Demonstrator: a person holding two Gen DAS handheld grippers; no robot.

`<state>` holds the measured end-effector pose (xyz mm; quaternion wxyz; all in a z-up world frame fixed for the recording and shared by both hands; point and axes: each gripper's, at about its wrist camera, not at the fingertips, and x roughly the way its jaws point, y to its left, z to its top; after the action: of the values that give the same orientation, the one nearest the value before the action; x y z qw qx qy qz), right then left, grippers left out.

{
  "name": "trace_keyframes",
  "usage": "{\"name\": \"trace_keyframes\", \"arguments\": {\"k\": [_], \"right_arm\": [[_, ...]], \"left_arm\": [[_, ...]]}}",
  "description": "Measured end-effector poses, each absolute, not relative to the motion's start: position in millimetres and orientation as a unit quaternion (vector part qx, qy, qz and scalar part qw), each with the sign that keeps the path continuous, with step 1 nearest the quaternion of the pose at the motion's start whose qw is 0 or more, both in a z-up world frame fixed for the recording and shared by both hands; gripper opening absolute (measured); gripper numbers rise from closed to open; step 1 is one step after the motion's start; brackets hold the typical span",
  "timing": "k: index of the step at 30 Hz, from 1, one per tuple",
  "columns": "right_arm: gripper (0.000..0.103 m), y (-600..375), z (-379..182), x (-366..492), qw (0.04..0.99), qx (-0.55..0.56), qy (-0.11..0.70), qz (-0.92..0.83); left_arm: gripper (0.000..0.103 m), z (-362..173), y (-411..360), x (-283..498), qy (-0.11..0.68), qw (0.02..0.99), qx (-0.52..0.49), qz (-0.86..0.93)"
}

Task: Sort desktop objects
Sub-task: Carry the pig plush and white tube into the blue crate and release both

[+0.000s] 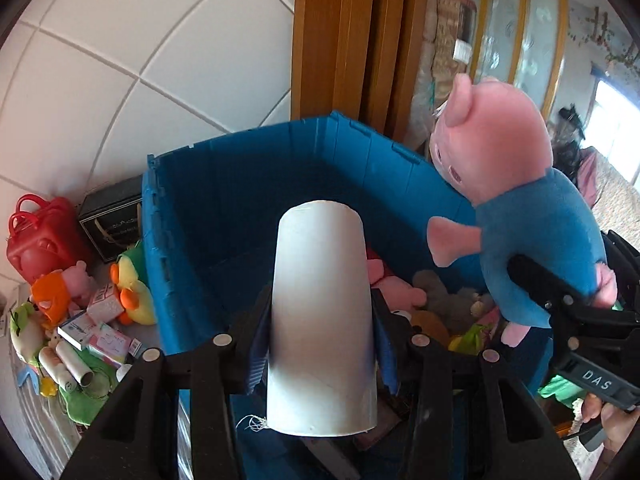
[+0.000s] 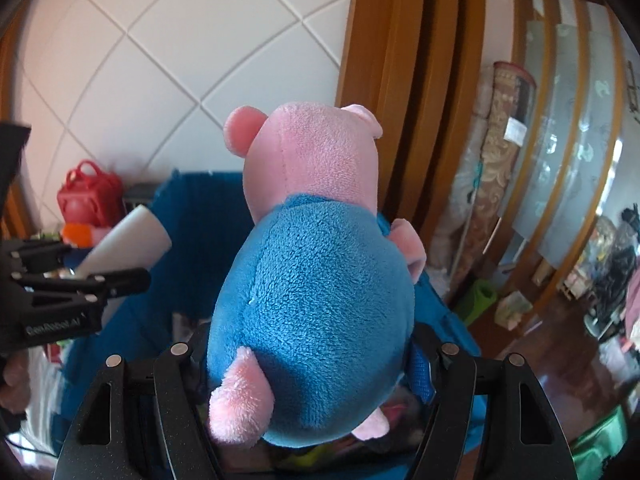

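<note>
Both tongs are full: the left tongs (image 1: 320, 332) pinch a white tube (image 1: 322, 320) that points up over the blue bin (image 1: 248, 184), and the right tongs (image 2: 308, 356) squeeze a pink pig toy (image 2: 316, 280) in a blue shirt. More soft toys (image 1: 436, 304) lie inside the bin, and others sit beside it with small boxes (image 1: 100, 332) and a red bag (image 1: 40, 236)

Both wrist views overlook the blue bin (image 1: 248, 184) closely.

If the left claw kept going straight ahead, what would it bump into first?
Probably the far inside wall of the blue bin. The left claw, holding the white roll, points into it, though depth is hard to judge.
</note>
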<state>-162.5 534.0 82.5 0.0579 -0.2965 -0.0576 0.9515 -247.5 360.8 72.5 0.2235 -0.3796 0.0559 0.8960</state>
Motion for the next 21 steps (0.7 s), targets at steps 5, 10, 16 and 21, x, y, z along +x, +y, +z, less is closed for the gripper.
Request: {"name": "trace_keyframes", "arguments": {"k": [5,10,16,21], "right_arm": [[0.072,562,57,-177,0.025,-0.325,-0.046,0.944],[0.073,575,52,-186,0.019,-0.326,-0.051,0.944],[0.097,583,53,-199,0.023,-0.315,-0.049,0.947],[0.103,582,56,-202,0.024,-0.313,-0.057,0.948]], "left_arm": [[0.044,58,382,-266,0.060,0.193,-0.415,0.887],[0.045,51,399,-274,0.075,0.162,-0.418,0.891],[0.079,58,410,-268,0.103,0.131,-0.393,0.904],[0.079,66,406,-261,0.099,0.122,-0.384,0.910]]}}
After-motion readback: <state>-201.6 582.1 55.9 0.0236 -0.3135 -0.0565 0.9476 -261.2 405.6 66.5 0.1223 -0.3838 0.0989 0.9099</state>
